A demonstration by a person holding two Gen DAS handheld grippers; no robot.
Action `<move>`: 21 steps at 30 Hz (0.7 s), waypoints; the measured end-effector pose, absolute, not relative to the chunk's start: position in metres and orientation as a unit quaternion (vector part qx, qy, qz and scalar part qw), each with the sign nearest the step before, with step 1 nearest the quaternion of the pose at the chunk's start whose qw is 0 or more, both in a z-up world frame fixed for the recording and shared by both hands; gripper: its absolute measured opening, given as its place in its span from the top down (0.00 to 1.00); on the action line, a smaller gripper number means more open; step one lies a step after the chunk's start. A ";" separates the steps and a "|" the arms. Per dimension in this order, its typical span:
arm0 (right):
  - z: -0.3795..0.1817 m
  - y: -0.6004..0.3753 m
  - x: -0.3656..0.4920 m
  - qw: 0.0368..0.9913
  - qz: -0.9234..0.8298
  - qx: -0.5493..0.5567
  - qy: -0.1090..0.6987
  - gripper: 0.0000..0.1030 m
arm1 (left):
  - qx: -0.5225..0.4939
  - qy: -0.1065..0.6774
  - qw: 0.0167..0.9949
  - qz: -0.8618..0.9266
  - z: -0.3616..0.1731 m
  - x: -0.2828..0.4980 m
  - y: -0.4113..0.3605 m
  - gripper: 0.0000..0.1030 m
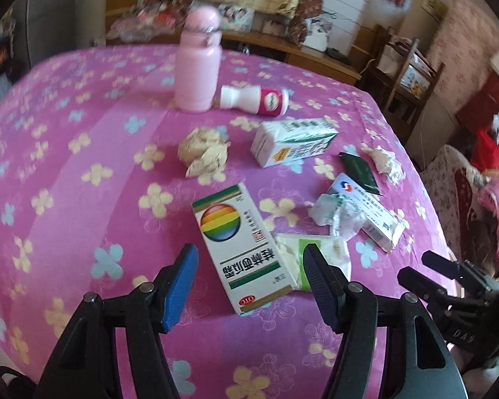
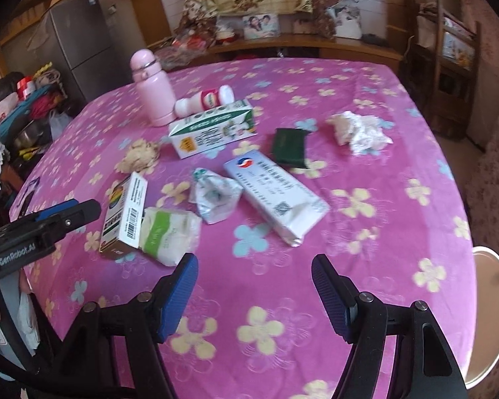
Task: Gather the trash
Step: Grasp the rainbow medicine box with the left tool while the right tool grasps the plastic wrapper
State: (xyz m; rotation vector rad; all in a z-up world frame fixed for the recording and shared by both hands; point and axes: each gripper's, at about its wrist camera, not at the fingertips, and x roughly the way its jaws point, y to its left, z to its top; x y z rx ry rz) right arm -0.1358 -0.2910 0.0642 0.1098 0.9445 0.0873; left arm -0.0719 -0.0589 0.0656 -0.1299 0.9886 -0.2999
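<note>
Trash lies on a pink flowered tablecloth. My left gripper is open, its fingers on either side of the near end of a white box with a rainbow ball; the box also shows in the right wrist view. A green and white tissue pack lies beside it. My right gripper is open and empty above bare cloth, near a long white box. Also here are a crumpled wrapper, a milk carton, a dark green packet and paper wads.
A pink flask stands at the back next to a small white bottle lying on its side. A white round rim shows off the table's right edge. A fridge and shelves stand beyond the table.
</note>
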 end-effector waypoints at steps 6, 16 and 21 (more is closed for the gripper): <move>0.059 -0.287 -0.118 0.883 0.053 0.063 0.462 0.28 | -0.100 0.498 0.851 -0.132 0.040 -0.050 -0.060 0.36; 0.053 -0.278 -0.089 0.887 0.073 0.049 0.454 0.28 | -0.079 0.507 0.849 -0.127 0.025 -0.037 -0.068 0.39; 0.049 -0.264 -0.061 0.890 0.084 0.031 0.447 0.28 | -0.074 0.500 0.853 -0.129 0.036 -0.040 -0.052 0.42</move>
